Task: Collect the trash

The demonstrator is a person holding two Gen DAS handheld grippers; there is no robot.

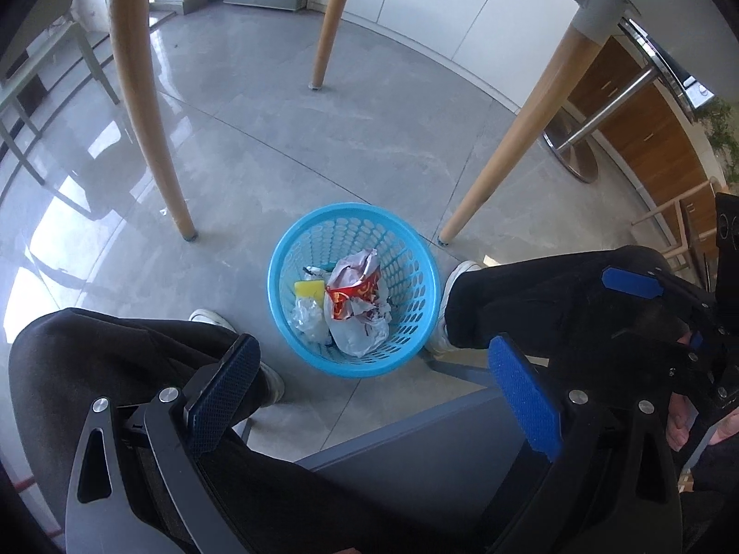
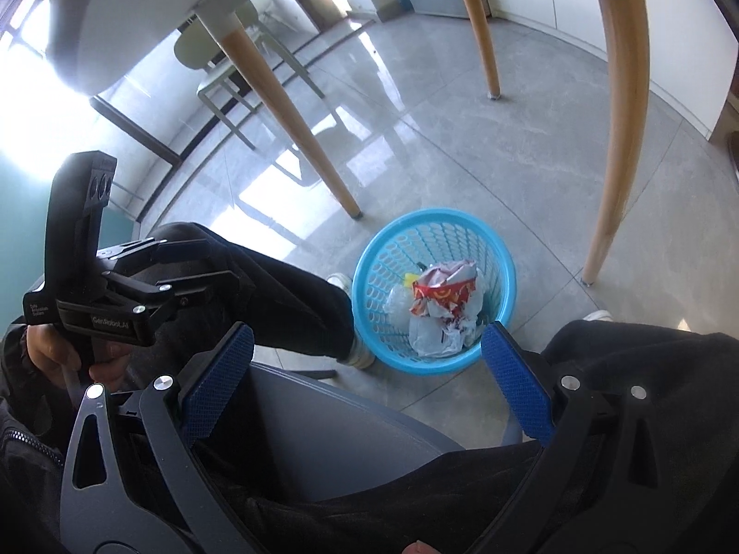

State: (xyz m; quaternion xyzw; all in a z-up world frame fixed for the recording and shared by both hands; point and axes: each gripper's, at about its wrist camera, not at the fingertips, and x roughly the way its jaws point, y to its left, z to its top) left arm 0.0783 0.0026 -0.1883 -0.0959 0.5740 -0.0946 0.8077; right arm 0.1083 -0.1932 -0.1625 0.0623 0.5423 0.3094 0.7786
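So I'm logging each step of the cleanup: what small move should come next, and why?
Probably lift both tongs back up toward the table to look for more trash. The left tongs and right tongs are open and empty, and the blue basket already holds the crumpled wrapper; no loose trash shows on the floor.

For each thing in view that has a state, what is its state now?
left gripper: open, holding nothing
right gripper: open, holding nothing
blue basket: upright on the floor, partly filled
red and white wrapper: crumpled, inside the basket
yellow sponge: inside the basket
clear plastic: crumpled, inside the basket
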